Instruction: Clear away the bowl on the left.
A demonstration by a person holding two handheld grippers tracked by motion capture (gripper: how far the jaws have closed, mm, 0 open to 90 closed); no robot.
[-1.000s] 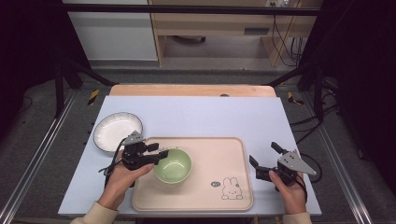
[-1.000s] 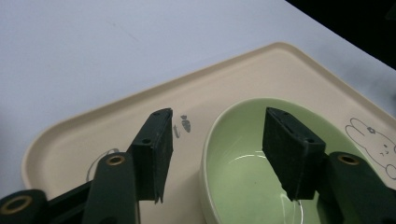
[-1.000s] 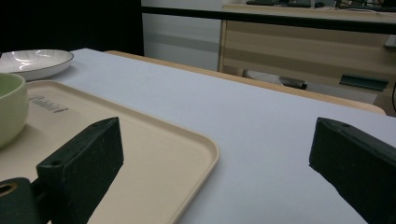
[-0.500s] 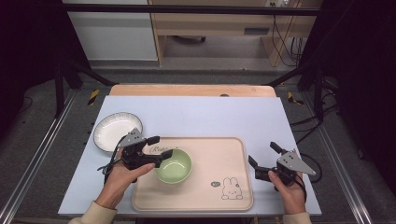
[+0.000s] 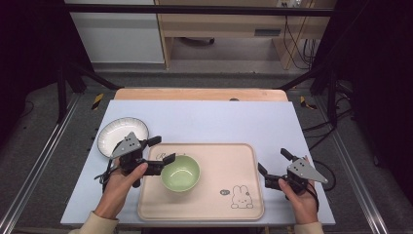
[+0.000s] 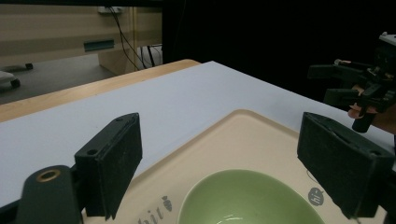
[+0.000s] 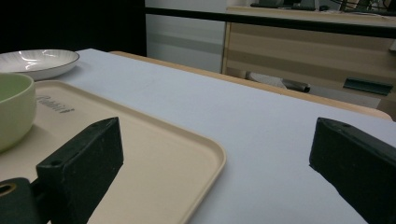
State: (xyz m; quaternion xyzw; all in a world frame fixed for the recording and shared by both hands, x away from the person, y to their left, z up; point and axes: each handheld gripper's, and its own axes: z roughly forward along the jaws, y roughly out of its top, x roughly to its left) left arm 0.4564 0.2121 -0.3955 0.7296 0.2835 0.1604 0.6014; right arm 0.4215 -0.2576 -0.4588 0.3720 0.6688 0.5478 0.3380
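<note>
Jaws of both grippers wide apart, left gripper (image 5: 158,155) beside upright green bowl (image 5: 180,172) on tray (image 5: 221,161).

"Rabbit" on the tray (image 7: 154,154)

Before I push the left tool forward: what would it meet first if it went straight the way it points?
Most likely the round pale-green ceramic bowl on the beige plastic tray. The left tool stands open, the near rim lying just ahead between its jaws. Height is unclear, so it could straddle the rim rather than bump it.
</note>
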